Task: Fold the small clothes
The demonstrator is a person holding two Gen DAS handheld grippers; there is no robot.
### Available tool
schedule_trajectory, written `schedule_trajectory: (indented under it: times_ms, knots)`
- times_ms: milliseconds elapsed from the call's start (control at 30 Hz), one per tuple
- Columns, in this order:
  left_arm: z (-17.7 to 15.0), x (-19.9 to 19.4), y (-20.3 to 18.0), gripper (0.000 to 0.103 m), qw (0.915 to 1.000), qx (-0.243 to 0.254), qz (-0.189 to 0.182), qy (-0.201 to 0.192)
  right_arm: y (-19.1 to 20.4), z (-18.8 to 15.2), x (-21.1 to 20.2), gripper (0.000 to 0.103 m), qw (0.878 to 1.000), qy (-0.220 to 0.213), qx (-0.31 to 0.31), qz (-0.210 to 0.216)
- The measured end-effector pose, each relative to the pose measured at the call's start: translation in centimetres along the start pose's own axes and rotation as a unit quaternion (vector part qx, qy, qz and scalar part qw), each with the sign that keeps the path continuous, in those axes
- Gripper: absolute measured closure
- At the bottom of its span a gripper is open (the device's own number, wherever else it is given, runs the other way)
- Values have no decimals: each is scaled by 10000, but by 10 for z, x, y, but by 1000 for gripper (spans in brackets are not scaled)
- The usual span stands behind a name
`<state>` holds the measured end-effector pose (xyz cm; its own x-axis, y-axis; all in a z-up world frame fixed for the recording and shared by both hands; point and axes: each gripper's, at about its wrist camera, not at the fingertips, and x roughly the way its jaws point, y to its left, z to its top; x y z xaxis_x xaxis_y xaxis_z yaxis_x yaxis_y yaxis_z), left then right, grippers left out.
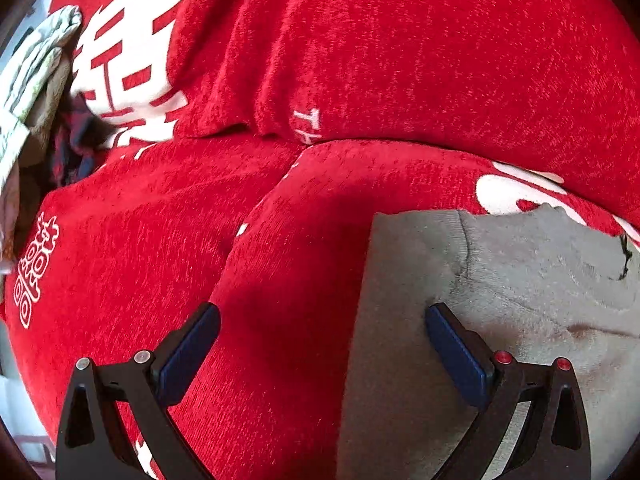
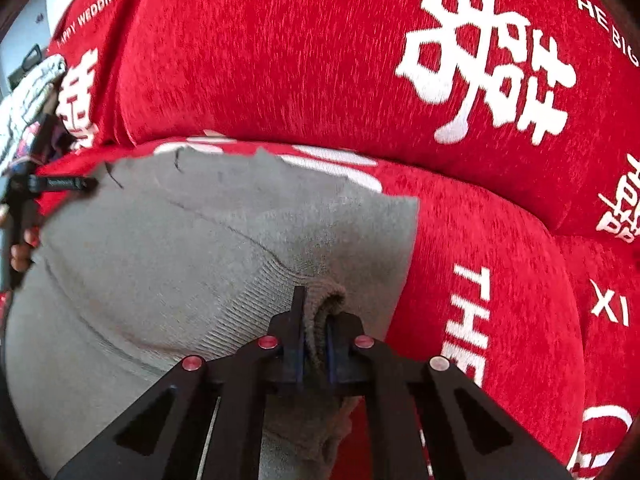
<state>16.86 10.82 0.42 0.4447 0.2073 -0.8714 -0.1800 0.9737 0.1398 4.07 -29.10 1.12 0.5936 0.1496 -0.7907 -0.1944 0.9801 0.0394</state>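
Note:
A small grey knit garment [image 2: 168,256] lies flat on a red sofa seat [image 2: 500,280]. My right gripper [image 2: 316,320] is shut on a bunched edge of the grey garment near its right side. In the left wrist view the garment [image 1: 500,300] fills the lower right. My left gripper [image 1: 320,320] is open and empty; its right finger [image 1: 456,344] hovers over the garment's left edge and its left finger [image 1: 188,352] is over the red seat. The left gripper also shows at the far left of the right wrist view [image 2: 52,184].
Red sofa back cushions [image 1: 400,40] with white characters rise behind the seat. Loose patterned and dark cloths [image 1: 48,80] are piled at the sofa's left end. The seat seam [image 1: 256,208] runs left of the garment.

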Motion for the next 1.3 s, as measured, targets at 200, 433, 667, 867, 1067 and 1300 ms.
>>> schedule_trajectory:
  times_ms: [200,433,667,867,1067,1300]
  knots:
    - [-11,-33,-3,0,9995,143,-76,-265,-8,2,-9,68,9991,-7,344,-230]
    - [-72,-77,-50,0,9918,741,-972,-374,13,-2,-51,32,9939,-652,865,-189]
    - [-89,-88,-55,0,9934,507,-1004,-237,78,-15,-16,32,9959,74,375,-816]
    - [-139,-103,-68,0,9889,893,-1148,-299,108,-33,-40,32,9983,-26,492,-327]
    - [-184,-122,-57,0,9873,806,-1212,-631,137,-74,-50,31,9979,-171,293,-555]
    - [-239,-148,-41,0,9854,736,-1188,-969,150,-128,-84,23,9959,-728,133,-519]
